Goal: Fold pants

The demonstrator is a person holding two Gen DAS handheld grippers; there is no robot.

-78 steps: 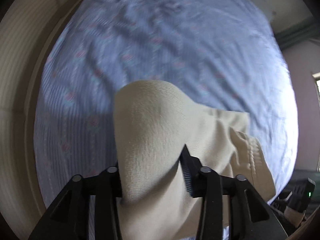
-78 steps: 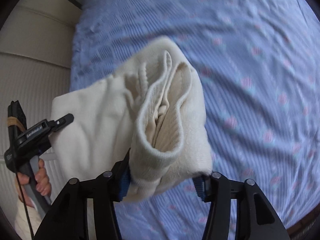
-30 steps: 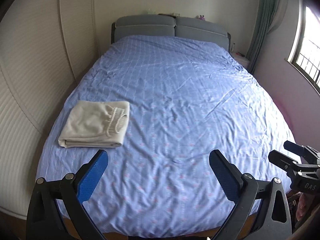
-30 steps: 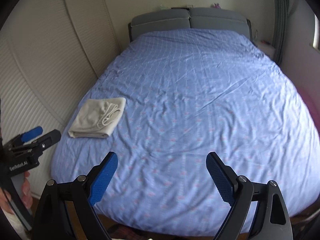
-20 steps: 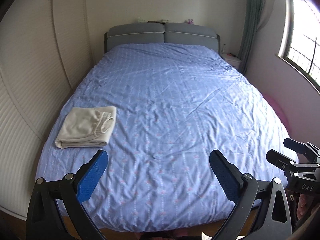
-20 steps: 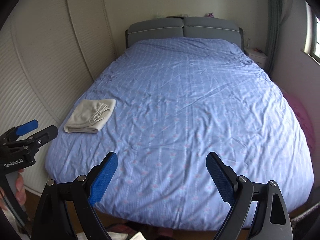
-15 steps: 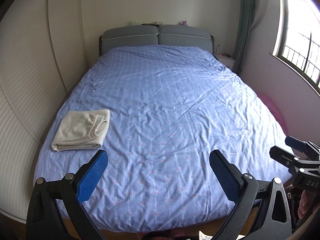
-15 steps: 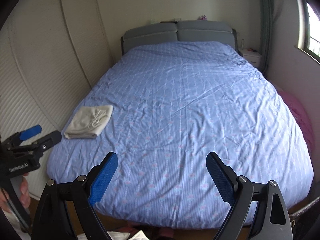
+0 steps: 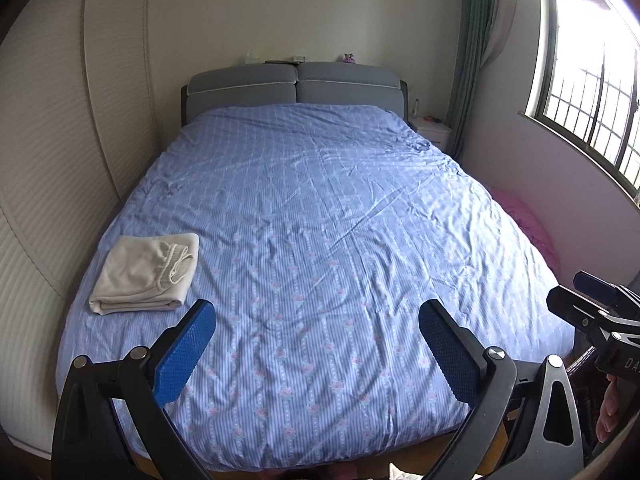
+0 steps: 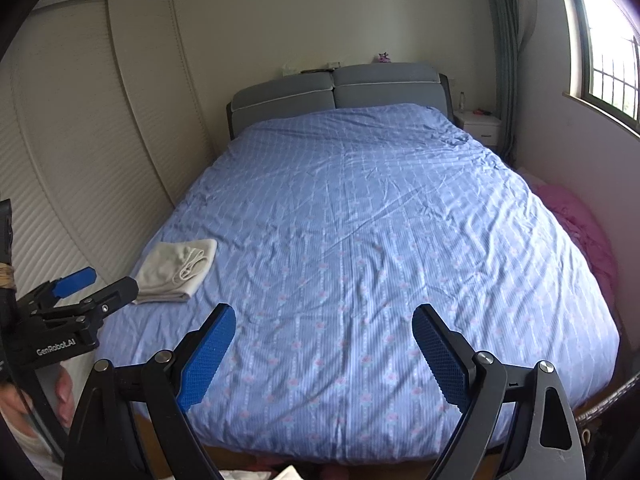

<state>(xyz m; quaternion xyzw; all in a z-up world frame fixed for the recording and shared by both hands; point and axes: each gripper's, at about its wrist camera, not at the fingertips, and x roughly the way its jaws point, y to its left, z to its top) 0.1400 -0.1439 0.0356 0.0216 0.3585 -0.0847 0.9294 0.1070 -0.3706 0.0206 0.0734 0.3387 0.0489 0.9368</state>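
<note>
Holding both grippers, left (image 9: 316, 340) and right (image 10: 323, 338), agape and empty; pants (image 9: 146, 274) folded at ten o'clock near bed (image 9: 320, 220) edge, could slide off if nudged.

Bed (image 9: 320, 248) under a blue patterned cover, folded cream pants (image 9: 146, 268) near its front-left corner.

The small items on the headboard (image 9: 294, 80) are too tiny to identify, and the pink heap (image 10: 580, 220) beside the bed (image 10: 360, 240) is partly hidden.
</note>
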